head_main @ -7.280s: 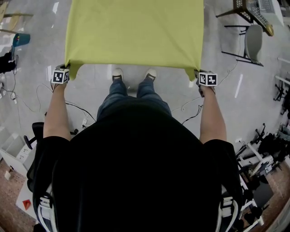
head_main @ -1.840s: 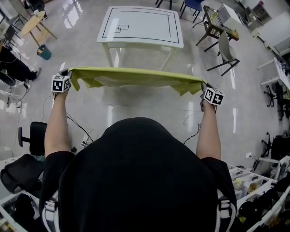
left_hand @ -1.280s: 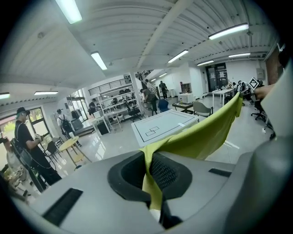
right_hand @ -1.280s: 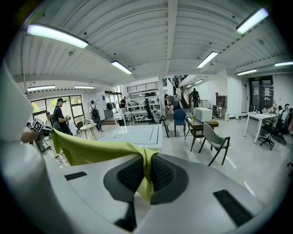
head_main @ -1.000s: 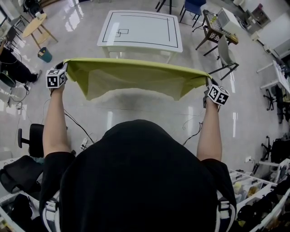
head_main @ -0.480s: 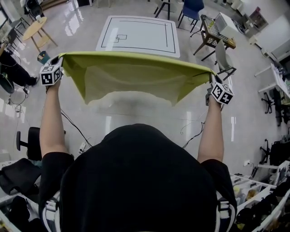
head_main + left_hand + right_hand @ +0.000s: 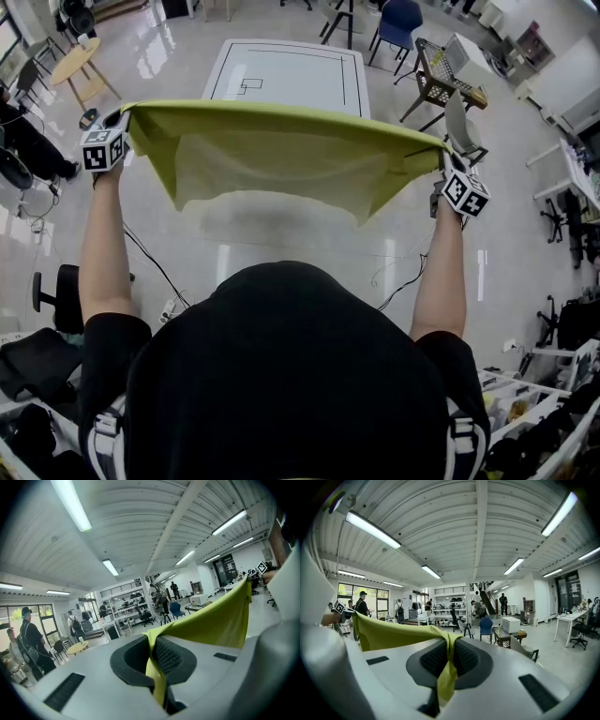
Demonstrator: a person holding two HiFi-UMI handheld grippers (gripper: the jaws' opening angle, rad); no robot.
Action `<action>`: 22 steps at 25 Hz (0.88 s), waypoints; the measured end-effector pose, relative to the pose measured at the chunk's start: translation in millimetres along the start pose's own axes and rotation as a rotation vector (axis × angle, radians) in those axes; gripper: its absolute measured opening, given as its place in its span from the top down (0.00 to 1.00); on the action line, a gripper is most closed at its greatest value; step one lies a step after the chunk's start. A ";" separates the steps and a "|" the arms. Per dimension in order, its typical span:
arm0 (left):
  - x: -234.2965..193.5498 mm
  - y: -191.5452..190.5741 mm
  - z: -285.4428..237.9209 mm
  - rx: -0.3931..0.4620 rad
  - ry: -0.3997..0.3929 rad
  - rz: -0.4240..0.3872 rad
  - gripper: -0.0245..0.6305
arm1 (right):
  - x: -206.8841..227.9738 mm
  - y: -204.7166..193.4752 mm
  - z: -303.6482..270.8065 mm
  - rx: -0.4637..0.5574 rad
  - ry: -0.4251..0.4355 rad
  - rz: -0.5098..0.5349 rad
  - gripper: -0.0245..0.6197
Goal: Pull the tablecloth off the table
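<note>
The yellow-green tablecloth [image 7: 281,155] hangs stretched in the air between both grippers, well in front of the bare white table [image 7: 286,70]. My left gripper [image 7: 120,120] is shut on the cloth's left corner, and in the left gripper view the tablecloth [image 7: 206,623] is pinched between the dark pads [image 7: 171,656]. My right gripper [image 7: 442,164] is shut on the right corner; in the right gripper view the tablecloth [image 7: 393,634] runs off to the left from the pads [image 7: 436,658]. The cloth's lower edge sags free below the arms.
A wicker chair [image 7: 436,80], a blue chair [image 7: 398,23] and a grey chair [image 7: 459,117] stand right of the table. A small round table [image 7: 70,61] is at far left. Cables [image 7: 155,267] lie on the glossy floor. People stand in the room beyond [image 7: 361,604].
Both grippers have risen with the cloth, which now hangs higher and spreads wider. Earlier the cloth still covered the table; the table is now bare.
</note>
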State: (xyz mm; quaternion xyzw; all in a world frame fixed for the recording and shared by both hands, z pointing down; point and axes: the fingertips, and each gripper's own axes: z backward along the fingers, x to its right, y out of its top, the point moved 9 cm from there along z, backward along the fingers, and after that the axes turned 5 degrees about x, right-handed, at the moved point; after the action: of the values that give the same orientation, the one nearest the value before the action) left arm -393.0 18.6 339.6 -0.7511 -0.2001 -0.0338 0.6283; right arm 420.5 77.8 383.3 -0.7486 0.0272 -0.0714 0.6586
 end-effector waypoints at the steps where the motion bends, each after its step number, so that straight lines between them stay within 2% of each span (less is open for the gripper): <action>1: 0.8 1.2 0.6 0.003 0.003 0.005 0.93 | 0.8 1.4 0.5 0.001 0.000 0.004 0.92; 13: 1.5 3.3 3.7 0.011 0.015 0.031 0.93 | 1.6 6.4 2.7 0.009 0.009 0.026 0.92; 22: 6.1 -12.3 3.1 -0.001 0.015 0.059 0.93 | 0.6 -0.1 3.3 -0.011 0.009 0.029 0.92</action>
State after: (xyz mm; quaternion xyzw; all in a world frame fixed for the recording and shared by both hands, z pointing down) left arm -392.2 24.7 352.3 -0.7568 -0.1730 -0.0211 0.6300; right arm 421.5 81.0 383.0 -0.7515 0.0413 -0.0649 0.6552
